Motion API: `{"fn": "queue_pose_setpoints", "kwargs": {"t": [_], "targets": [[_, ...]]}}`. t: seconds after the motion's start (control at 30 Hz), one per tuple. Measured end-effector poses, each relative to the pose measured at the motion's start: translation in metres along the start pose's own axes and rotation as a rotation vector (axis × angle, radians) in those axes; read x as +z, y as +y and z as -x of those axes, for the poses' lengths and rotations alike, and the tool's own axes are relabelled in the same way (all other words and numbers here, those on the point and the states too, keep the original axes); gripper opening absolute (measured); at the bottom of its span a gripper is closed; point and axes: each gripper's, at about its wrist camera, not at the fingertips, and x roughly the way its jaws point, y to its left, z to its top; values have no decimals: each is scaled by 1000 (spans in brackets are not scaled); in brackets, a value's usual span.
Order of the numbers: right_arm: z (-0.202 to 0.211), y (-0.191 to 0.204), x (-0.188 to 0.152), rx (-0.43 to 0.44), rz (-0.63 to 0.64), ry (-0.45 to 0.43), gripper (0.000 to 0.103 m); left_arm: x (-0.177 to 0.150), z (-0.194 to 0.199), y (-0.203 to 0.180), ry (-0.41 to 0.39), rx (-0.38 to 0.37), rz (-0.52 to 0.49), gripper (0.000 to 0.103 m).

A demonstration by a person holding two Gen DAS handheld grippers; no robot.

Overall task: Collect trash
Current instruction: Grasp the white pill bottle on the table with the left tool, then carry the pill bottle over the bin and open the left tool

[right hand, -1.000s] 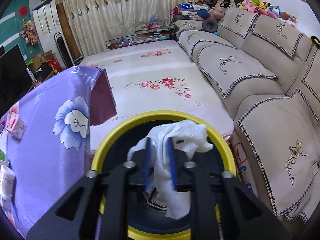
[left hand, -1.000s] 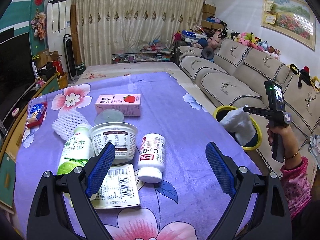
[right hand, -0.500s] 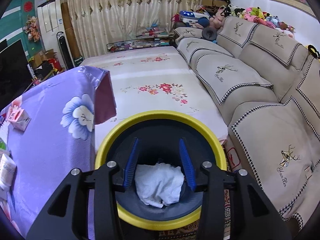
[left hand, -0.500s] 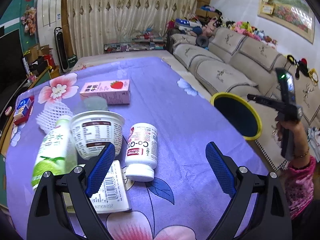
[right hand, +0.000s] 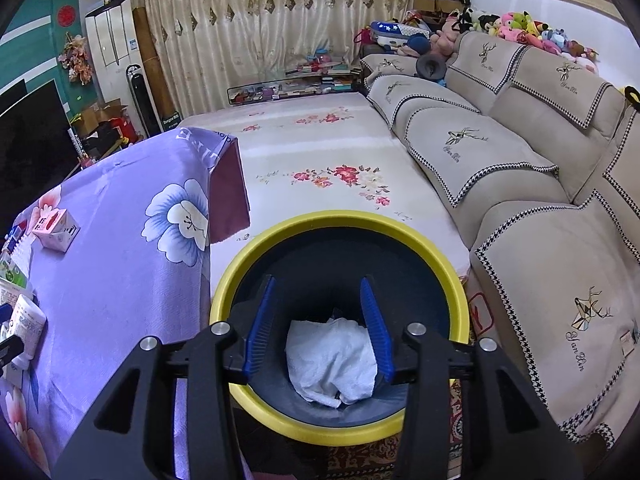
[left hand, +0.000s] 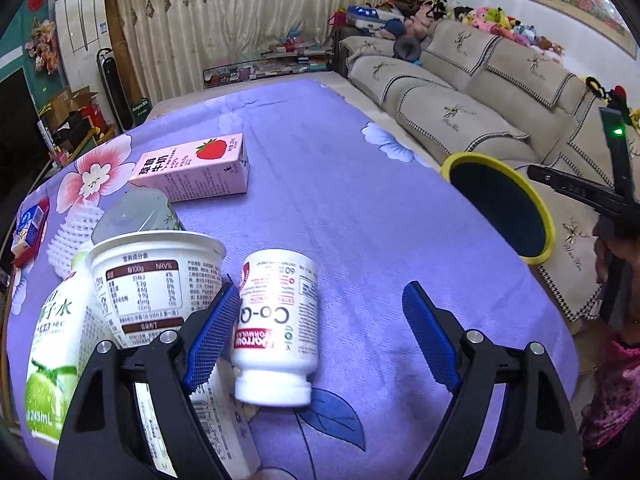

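While your left claw (left hand: 320,332) hangs low over the purple flowered tabletop (left hand: 360,208), its jaws stand wide and have just been narrowing a little. The white pill bottle (left hand: 278,324) lies on its side between them, cap toward you, close against the left pad, but neither pad presses on it, so nothing is gripped. Just left of the bottle stands a white yogurt cup (left hand: 156,276), with a green drink bottle (left hand: 52,360) beside it and a pink strawberry milk carton (left hand: 196,168) lying farther back. A printed paper label (left hand: 216,432) lies flat under the left finger.

Your right claw (right hand: 320,328) sits over the yellow-rimmed bin (right hand: 456,280) beside the tabletop, its jaws parted and empty. The crumpled white tissue (right hand: 332,364) lies at the bottom of the bin, below the pads and clear of them.
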Motion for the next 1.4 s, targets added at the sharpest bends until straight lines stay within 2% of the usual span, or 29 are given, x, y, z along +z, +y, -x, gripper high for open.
{"fn": "queue_pose_setpoints", "kwargs": {"t": [0.17,0.3,0.43,0.53,0.6,0.67,0.87,1.03,1.4], "targets": [[-5,-1,-5,12,-3,12,42,6,-12,1,22,16,-11,80],[-8,-1,-9,22,-3,22,42,6,-21,1,43,32,-18,72],[-10,-1,-15,31,-4,33,42,4,-29,-1,68,40,-35,69],[-10,-2,-19,36,-9,37,42,2,-33,-3,85,26,-38,60],[-9,-4,-22,41,-15,39,42,-1,-37,-3,104,9,-36,50],[-8,-4,-24,45,-20,39,42,-3,-40,-5,115,-3,-35,47],[7,-14,-30,56,-51,13,42,-2,-33,-14,94,-45,-36,47],[29,-27,-37,62,-86,-26,42,14,-23,-31,58,-90,-54,47],[74,-78,-64,-14,-174,-83,42,74,-17,-119,-14,-225,-188,47]]}}
